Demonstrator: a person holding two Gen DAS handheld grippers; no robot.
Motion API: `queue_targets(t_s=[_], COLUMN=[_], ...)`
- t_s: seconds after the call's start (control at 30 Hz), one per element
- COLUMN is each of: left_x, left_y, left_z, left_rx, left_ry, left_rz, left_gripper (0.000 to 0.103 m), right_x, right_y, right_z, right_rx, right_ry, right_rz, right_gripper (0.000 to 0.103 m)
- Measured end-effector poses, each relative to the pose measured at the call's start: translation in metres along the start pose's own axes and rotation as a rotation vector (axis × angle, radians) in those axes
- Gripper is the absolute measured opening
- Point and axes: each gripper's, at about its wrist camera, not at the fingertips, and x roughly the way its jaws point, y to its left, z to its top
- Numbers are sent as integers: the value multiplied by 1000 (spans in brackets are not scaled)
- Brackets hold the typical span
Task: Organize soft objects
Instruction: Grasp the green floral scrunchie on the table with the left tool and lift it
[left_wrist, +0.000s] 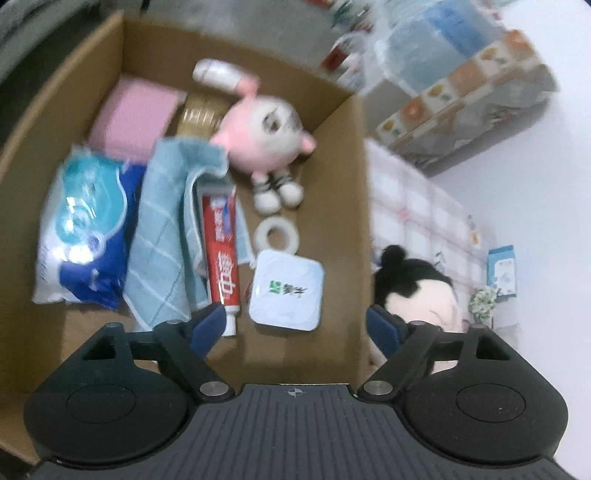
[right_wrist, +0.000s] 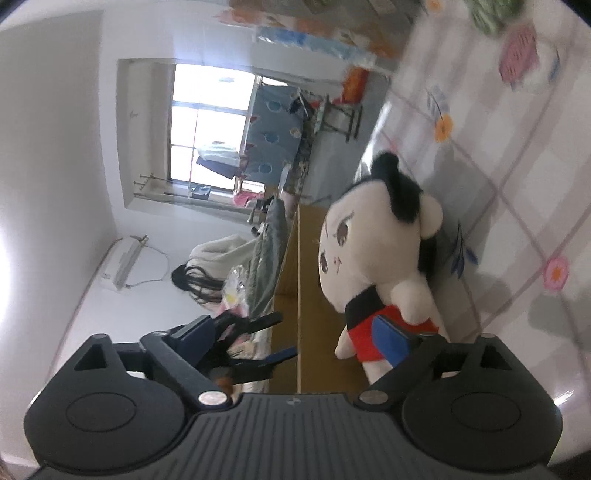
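An open cardboard box (left_wrist: 343, 206) holds a pink plush doll (left_wrist: 266, 136), a light blue towel (left_wrist: 166, 229), a pink pad (left_wrist: 133, 118), a tissue pack (left_wrist: 85, 229), a toothpaste tube (left_wrist: 221, 251), a tape roll (left_wrist: 275, 232) and a white square pack (left_wrist: 286, 291). My left gripper (left_wrist: 295, 325) hangs open above the box with nothing between its fingers. A black-haired doll (left_wrist: 417, 291) in red clothes (right_wrist: 369, 251) lies on the cloth just outside the box wall (right_wrist: 314, 258). My right gripper (right_wrist: 295, 332) is wide open, its right pad (right_wrist: 388, 339) beside the doll's red body.
A checked flowered tablecloth (left_wrist: 413, 206) covers the surface right of the box. A patterned carton (left_wrist: 469, 107) and plastic-wrapped goods stand behind it, with a small blue packet (left_wrist: 500, 269) farther right. In the right wrist view the left gripper's fingers (right_wrist: 255, 343) show beyond the box.
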Motion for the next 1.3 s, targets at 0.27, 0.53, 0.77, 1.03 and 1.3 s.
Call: queue_targets(t_s=[0.27, 0.53, 0.77, 1.03, 1.3], left_x=[-57, -44, 37, 170, 250], left_y=[-75, -181, -284, -343, -364], left_z=[-37, -71, -80, -79, -71], left_rx=[284, 440, 523, 574, 576], left_ry=[-201, -179, -63, -1, 41], left_rz=[11, -22, -55, -40, -97], left_gripper=[101, 103, 103, 102, 102], right_x=[-21, -50, -65, -84, -91], right_y=[30, 56, 54, 40, 9], right_z=[-13, -27, -21, -4, 14], right_rx=[-232, -570, -719, -743, -711], right_ry=[-122, -323, -510, -602, -595], right_rz=[-155, -397, -554, -598, -601], right_gripper=[103, 103, 103, 103, 103])
